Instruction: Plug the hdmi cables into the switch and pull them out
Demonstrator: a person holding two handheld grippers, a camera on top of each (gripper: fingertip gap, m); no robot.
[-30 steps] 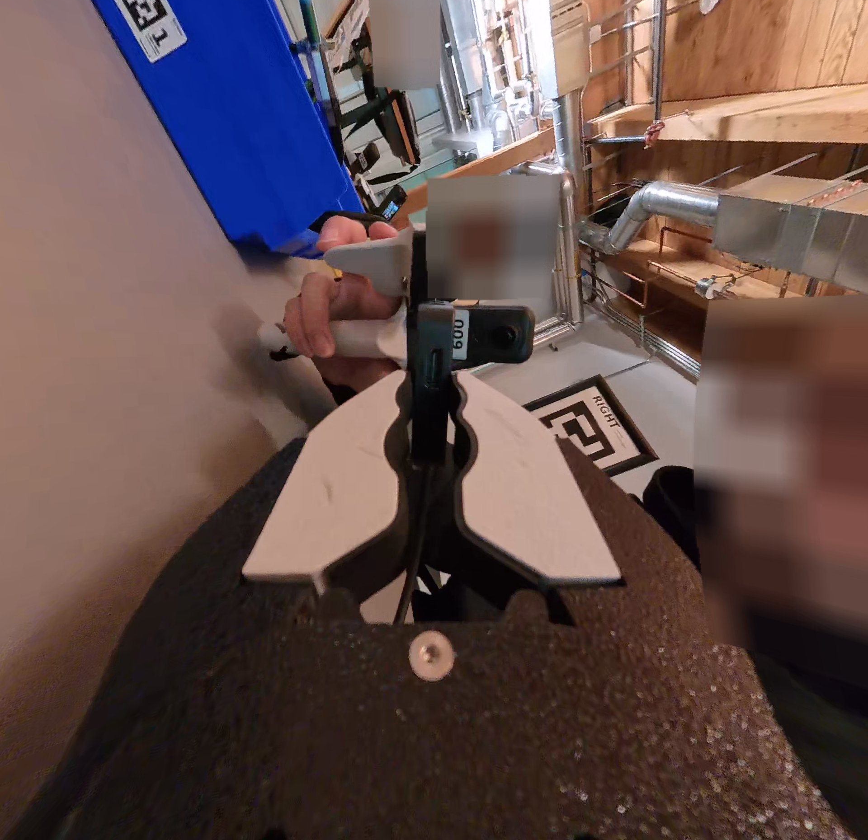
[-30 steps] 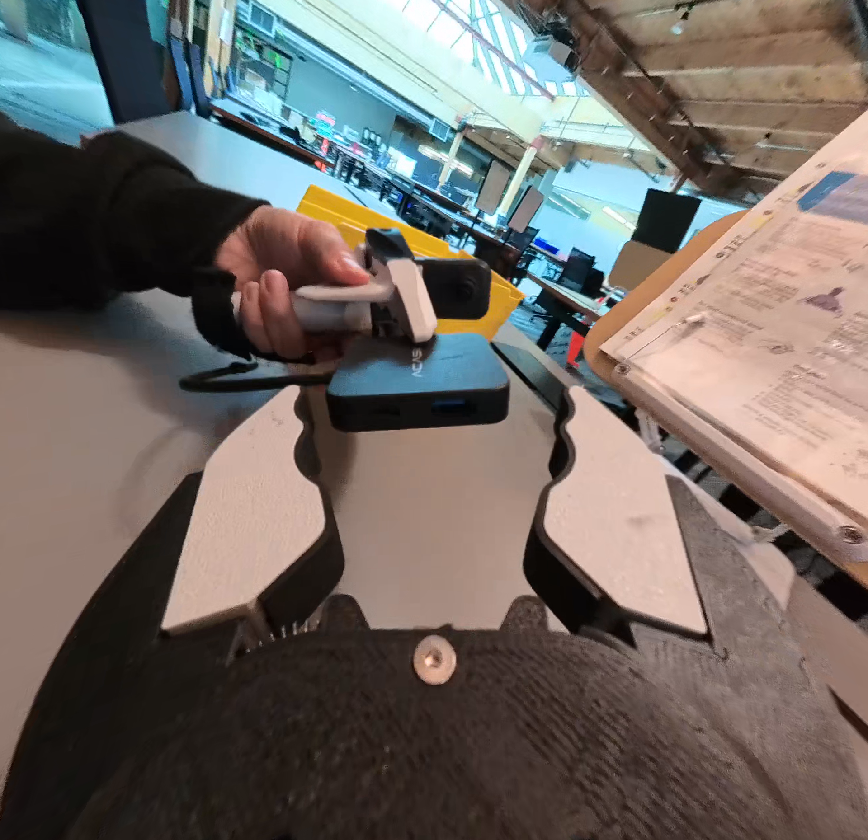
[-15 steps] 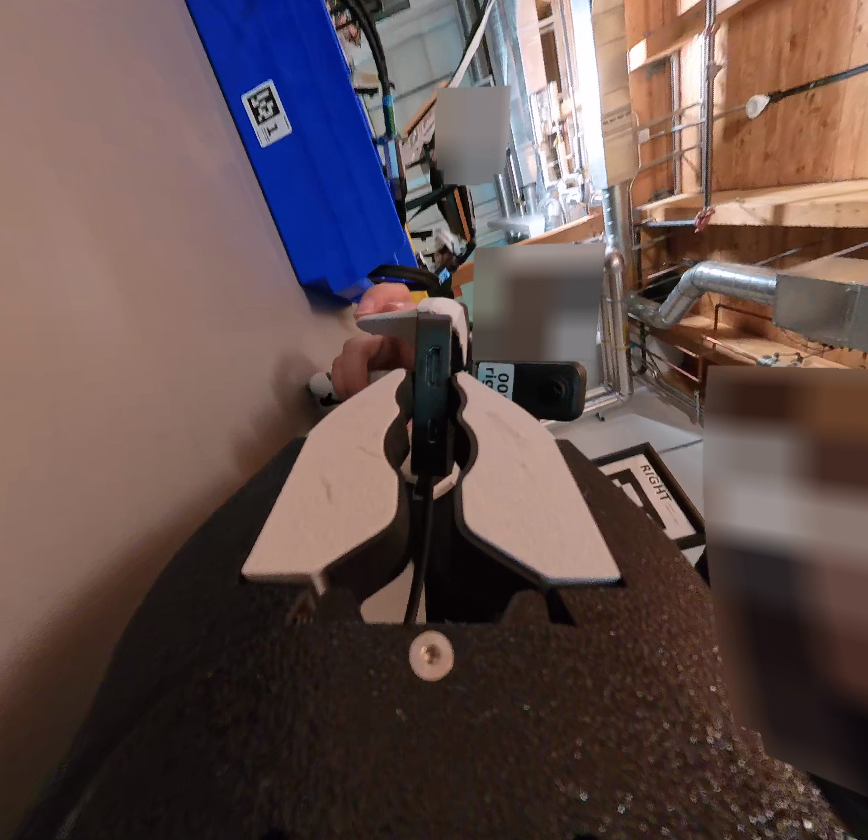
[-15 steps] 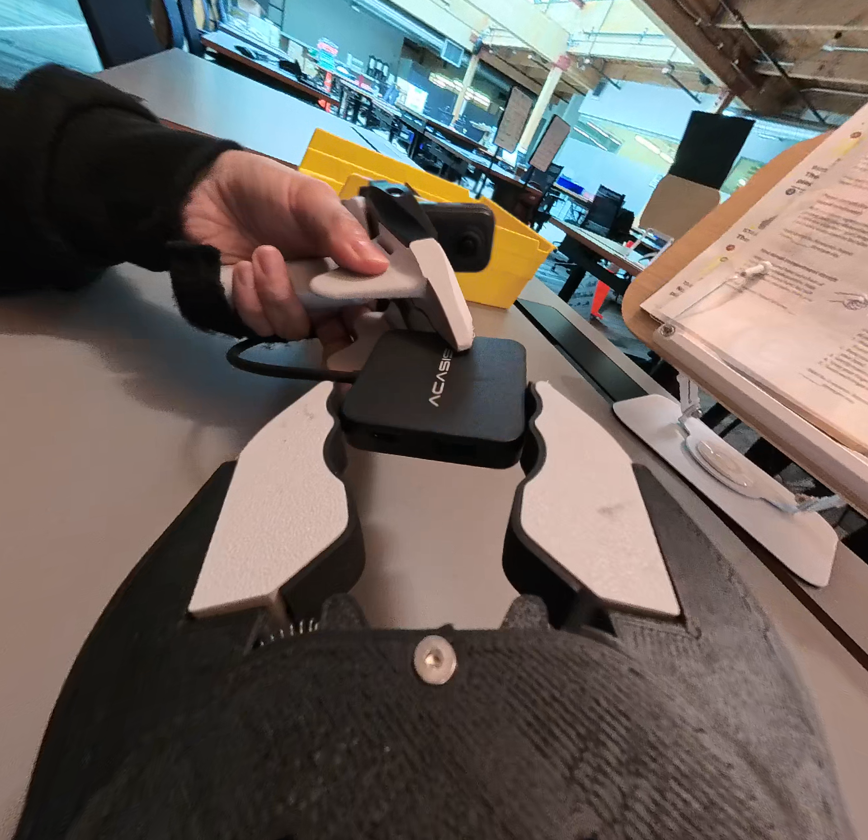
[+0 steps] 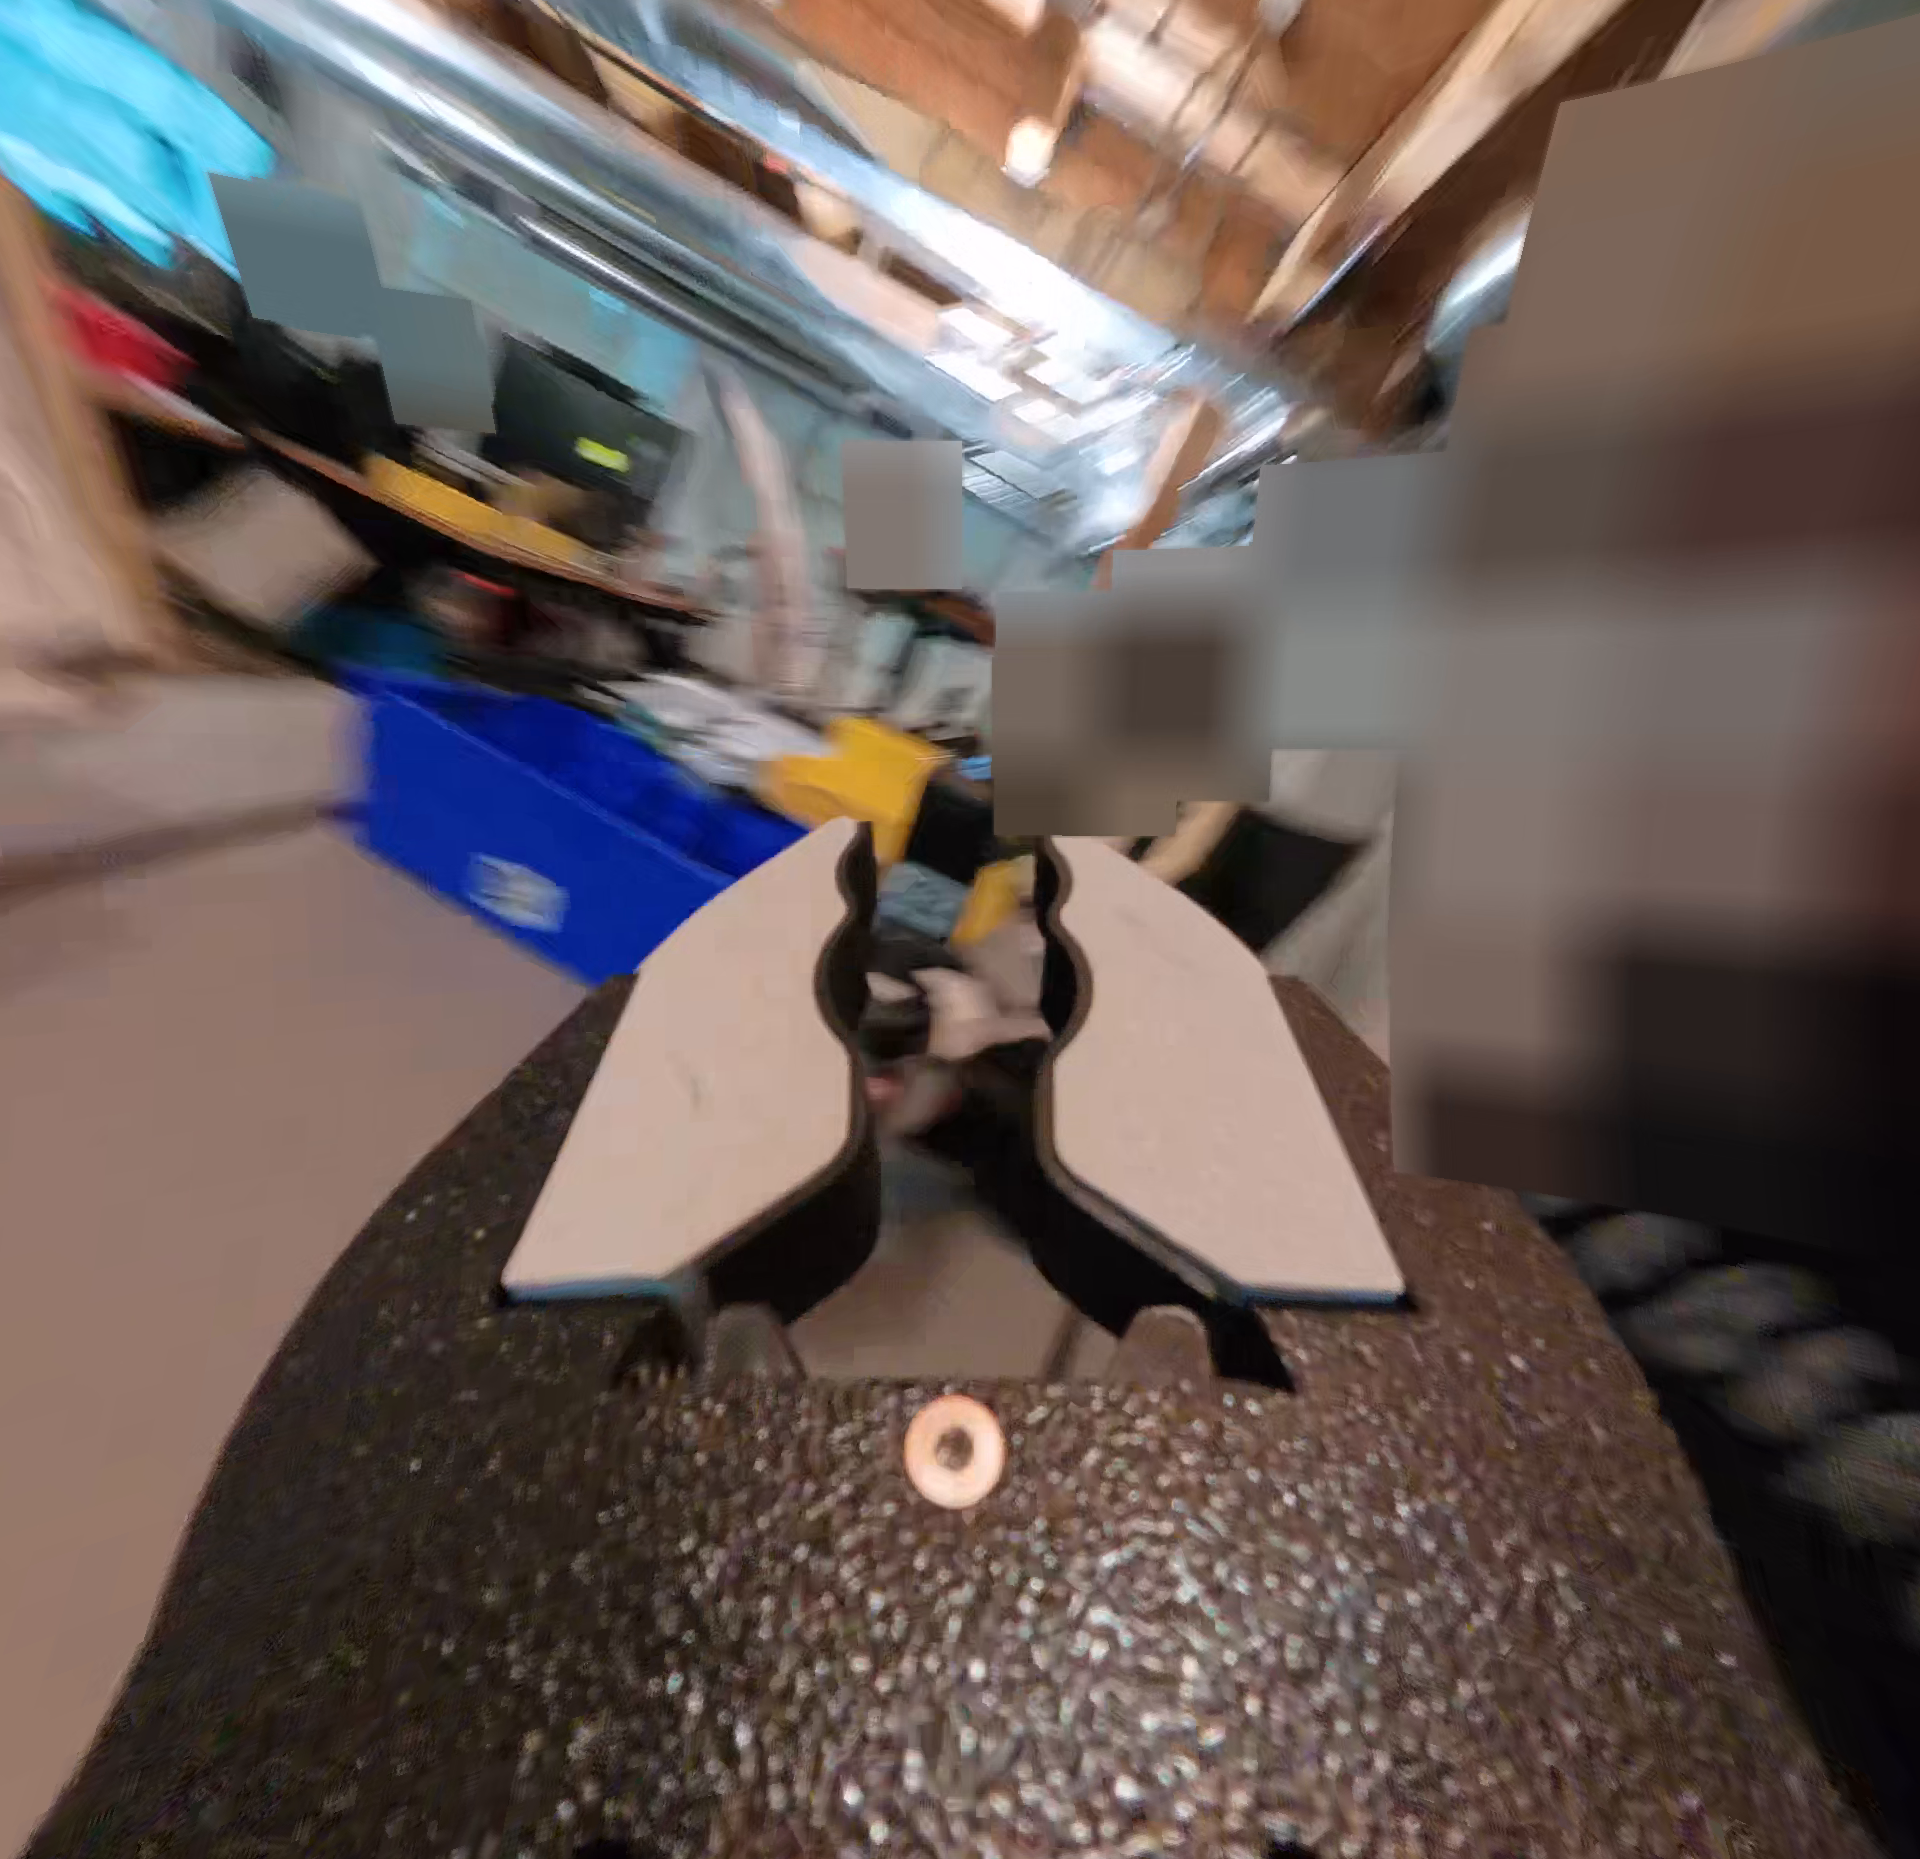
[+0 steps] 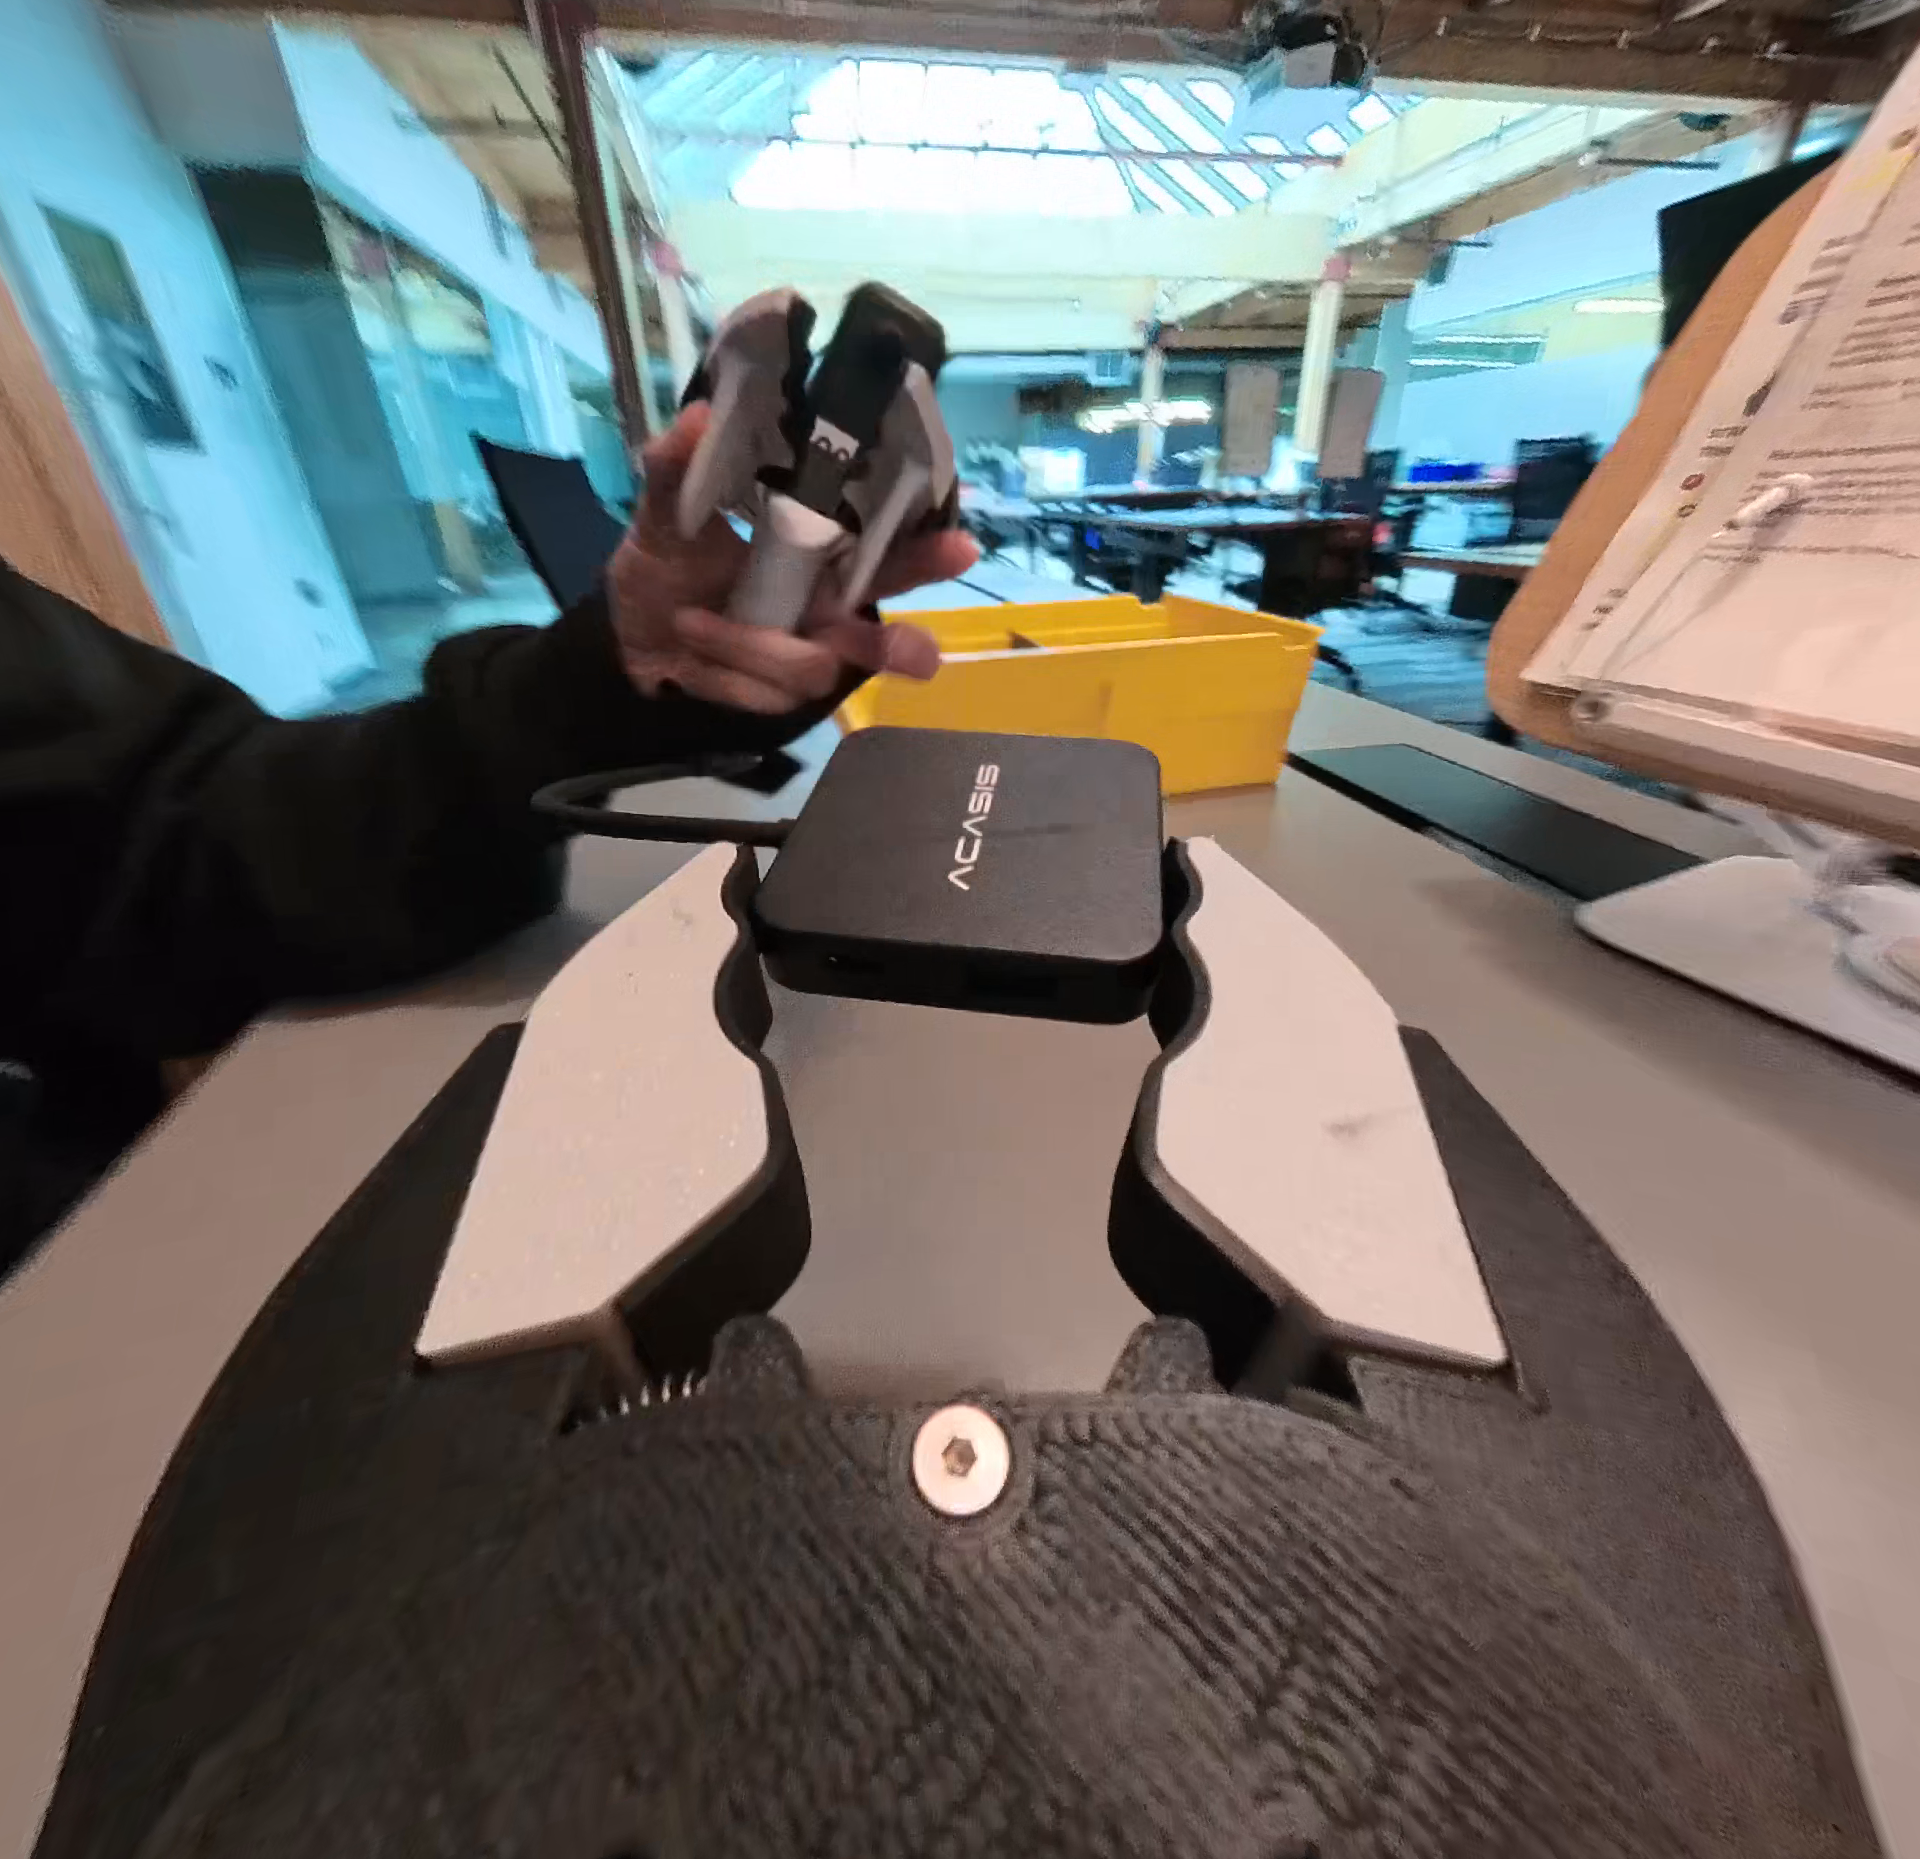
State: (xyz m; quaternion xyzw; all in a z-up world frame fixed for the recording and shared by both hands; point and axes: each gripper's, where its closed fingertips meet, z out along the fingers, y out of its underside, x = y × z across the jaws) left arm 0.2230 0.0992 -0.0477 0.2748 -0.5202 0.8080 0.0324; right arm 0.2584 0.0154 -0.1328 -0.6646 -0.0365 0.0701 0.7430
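Note:
The black switch (image 6: 966,864) sits between my right gripper's (image 6: 964,869) fingers, which press on its left and right sides just above the grey table (image 6: 312,1134). A black cable (image 6: 634,817) runs from the switch's far left corner. My left gripper (image 5: 948,853) is open and empty, its view blurred by motion. In the right wrist view a hand holds the left gripper (image 6: 800,459) raised above and behind the switch, apart from it. No loose HDMI plug shows.
A yellow bin (image 6: 1091,687) stands just behind the switch. A tilted board with papers (image 6: 1714,459) on a white base (image 6: 1714,926) is at the right. A black strip (image 6: 1475,812) lies in the table. A blue bin (image 5: 520,833) shows in the left wrist view.
My left gripper let go of the switch, opened and lifted up and away. My right gripper closed in on the switch's sides and now holds it.

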